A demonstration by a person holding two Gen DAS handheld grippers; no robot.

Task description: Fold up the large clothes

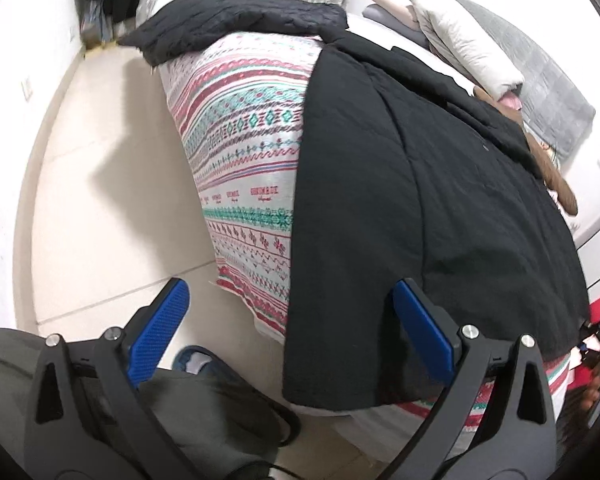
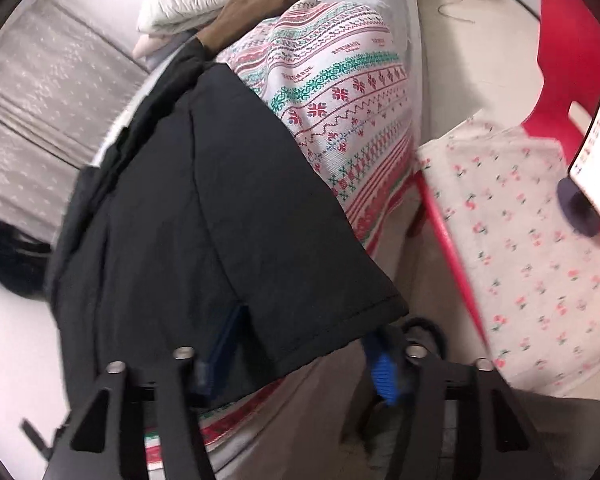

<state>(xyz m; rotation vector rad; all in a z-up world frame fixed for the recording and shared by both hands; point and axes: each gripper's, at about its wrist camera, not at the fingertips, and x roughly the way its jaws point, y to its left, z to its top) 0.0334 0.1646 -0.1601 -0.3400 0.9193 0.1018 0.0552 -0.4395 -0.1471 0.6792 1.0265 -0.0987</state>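
Note:
A large black padded coat (image 1: 420,184) lies spread on a bed with a patterned red, green and white cover (image 1: 244,136). One sleeve (image 1: 236,20) stretches across the far end. My left gripper (image 1: 288,300) is open and empty above the coat's near left hem corner, its blue fingers (image 1: 160,328) apart. In the right wrist view the same coat (image 2: 204,208) hangs over the bed edge. My right gripper (image 2: 300,344) has its jaws apart, with the coat's lower corner lying between the blue fingers (image 2: 384,372). The left finger is partly hidden by cloth.
Pillows and folded clothes (image 1: 460,32) pile up at the bed's far right. A red plastic chair (image 2: 560,40) holds a flowered cloth (image 2: 520,240) and a phone on a stand (image 2: 596,140). Tiled floor (image 1: 100,184) lies left of the bed. A slipper (image 1: 200,360) is near my legs.

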